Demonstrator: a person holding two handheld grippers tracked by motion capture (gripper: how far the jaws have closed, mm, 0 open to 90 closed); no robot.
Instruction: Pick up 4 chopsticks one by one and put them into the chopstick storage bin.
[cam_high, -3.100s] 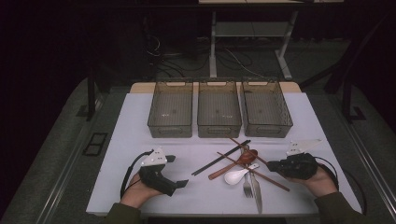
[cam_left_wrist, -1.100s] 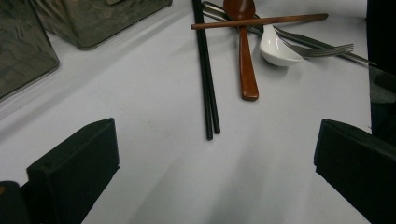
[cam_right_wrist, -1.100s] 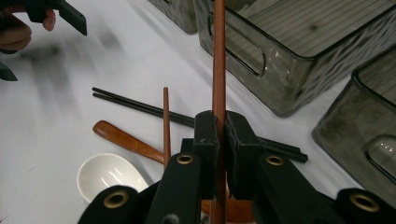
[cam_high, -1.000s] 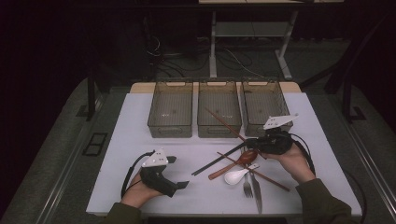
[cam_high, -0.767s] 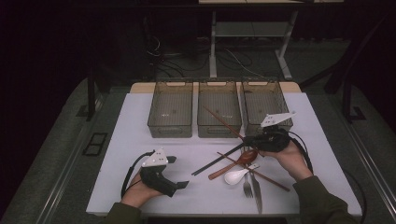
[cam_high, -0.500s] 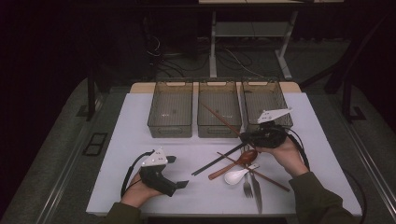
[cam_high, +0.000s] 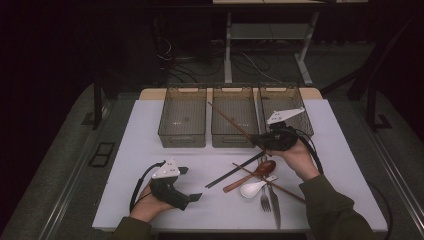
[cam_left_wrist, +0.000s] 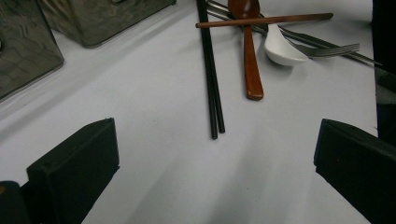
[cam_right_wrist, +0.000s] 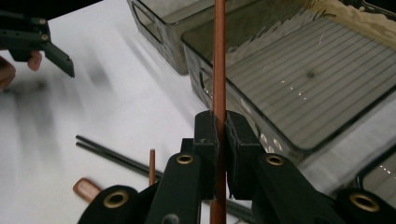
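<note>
Over the middle bin (cam_high: 234, 116), a brown chopstick (cam_high: 231, 121) is clamped in the right tongs (cam_high: 260, 141), slanting across the bin's front wall. Left tongs (cam_high: 186, 184) are held apart, empty, on the worktop (cam_high: 140, 150). Black chopsticks (cam_high: 234, 170), spoons and fork are piled just below.

The right gripper (cam_high: 261, 140) has left the cutlery pile (cam_high: 260, 180), where it lay three seconds back, carrying one brown chopstick (cam_high: 231, 120) up toward the middle bin (cam_high: 234, 140). That chopstick now slants over the middle bin, clamped between the fingers (cam_right_wrist: 208, 140).
</note>
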